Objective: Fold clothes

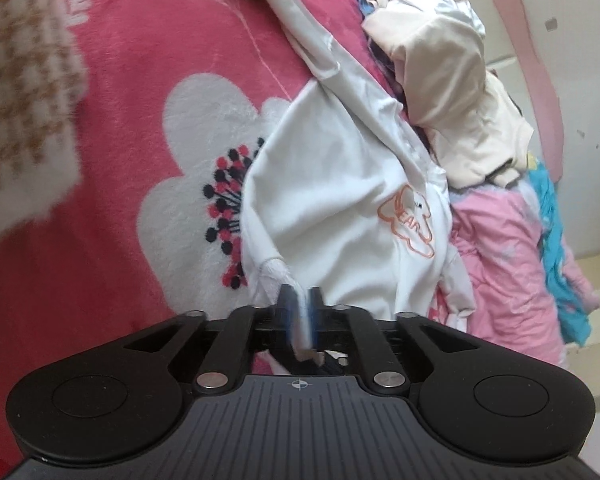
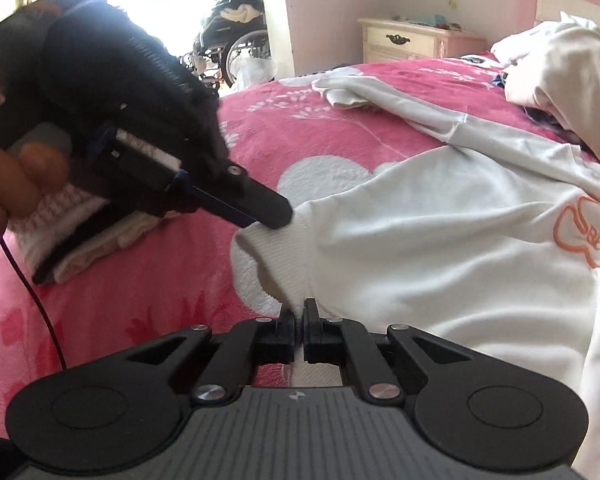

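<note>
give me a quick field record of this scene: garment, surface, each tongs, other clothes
garment: white sweatshirt with orange bear outline print, spread out, not yet folded
surface: pink fleece blanket with white flowers
left tongs: ribbed white cuff between the fingers
right tongs: shut on the sweatshirt's ribbed edge
other clothes: cream garment, pink padded jacket and blue cloth piled beside the sweatshirt
background: cream bedside drawer unit by the wall
</note>
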`<move>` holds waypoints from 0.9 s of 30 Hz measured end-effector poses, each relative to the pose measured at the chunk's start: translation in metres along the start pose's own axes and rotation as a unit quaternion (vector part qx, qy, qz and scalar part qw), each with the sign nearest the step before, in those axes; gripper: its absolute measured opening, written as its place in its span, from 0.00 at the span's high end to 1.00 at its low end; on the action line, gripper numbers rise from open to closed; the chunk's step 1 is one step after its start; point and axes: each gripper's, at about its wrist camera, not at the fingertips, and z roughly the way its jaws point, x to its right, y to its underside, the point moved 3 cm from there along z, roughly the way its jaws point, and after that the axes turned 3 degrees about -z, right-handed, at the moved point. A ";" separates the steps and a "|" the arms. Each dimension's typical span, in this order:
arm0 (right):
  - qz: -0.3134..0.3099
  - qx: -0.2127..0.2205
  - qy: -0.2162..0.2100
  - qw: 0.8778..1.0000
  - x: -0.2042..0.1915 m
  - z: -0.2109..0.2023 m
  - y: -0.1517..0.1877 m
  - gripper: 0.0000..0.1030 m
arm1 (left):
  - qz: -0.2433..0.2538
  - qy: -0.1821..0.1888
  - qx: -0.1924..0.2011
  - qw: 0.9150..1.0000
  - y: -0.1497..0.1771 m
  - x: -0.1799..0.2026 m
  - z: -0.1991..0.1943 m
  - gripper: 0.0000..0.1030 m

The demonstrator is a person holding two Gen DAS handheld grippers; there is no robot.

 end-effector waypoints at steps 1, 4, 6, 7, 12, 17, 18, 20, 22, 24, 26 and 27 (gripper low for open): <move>0.000 0.001 0.000 1.000 0.000 -0.001 -0.001 0.95 | -0.006 0.000 0.003 1.000 0.000 -0.002 -0.002 0.70; -0.005 0.004 0.000 1.000 -0.002 -0.002 -0.002 0.95 | -0.022 0.010 0.000 1.000 0.000 -0.007 -0.004 0.67; -0.009 0.004 0.001 1.000 -0.005 -0.001 -0.002 0.95 | -0.027 0.013 -0.006 1.000 0.000 -0.008 -0.003 0.61; -0.013 0.004 0.002 1.000 -0.006 -0.001 -0.003 0.95 | -0.027 0.013 -0.010 1.000 0.000 -0.008 -0.001 0.59; -0.031 0.000 0.008 0.999 -0.013 0.002 -0.004 0.95 | -0.021 0.007 -0.030 0.999 0.004 -0.004 0.011 0.54; -0.053 0.002 0.016 0.998 -0.020 0.002 -0.004 0.95 | -0.017 -0.018 -0.040 0.999 0.005 -0.008 0.022 0.54; -0.054 0.003 0.017 0.998 -0.021 0.002 -0.004 0.95 | -0.019 -0.023 -0.042 0.999 0.006 -0.010 0.024 0.56; -0.055 0.005 0.017 0.998 -0.021 0.000 -0.004 0.95 | -0.023 -0.022 -0.046 0.998 0.007 -0.014 0.028 0.63; -0.052 0.008 0.014 0.999 -0.020 -0.002 -0.003 0.95 | -0.034 -0.011 -0.054 0.998 0.009 -0.018 0.033 0.74; -0.047 0.003 0.011 0.999 -0.018 -0.004 -0.002 0.95 | -0.045 0.007 -0.062 0.997 0.010 -0.020 0.036 0.90; -0.035 -0.003 0.009 0.999 -0.014 -0.011 0.001 0.90 | -0.046 0.006 -0.060 0.997 0.010 -0.020 0.037 0.93; -0.029 -0.006 0.008 1.000 -0.011 -0.017 0.003 0.86 | -0.045 -0.001 -0.055 0.998 0.010 -0.020 0.037 0.94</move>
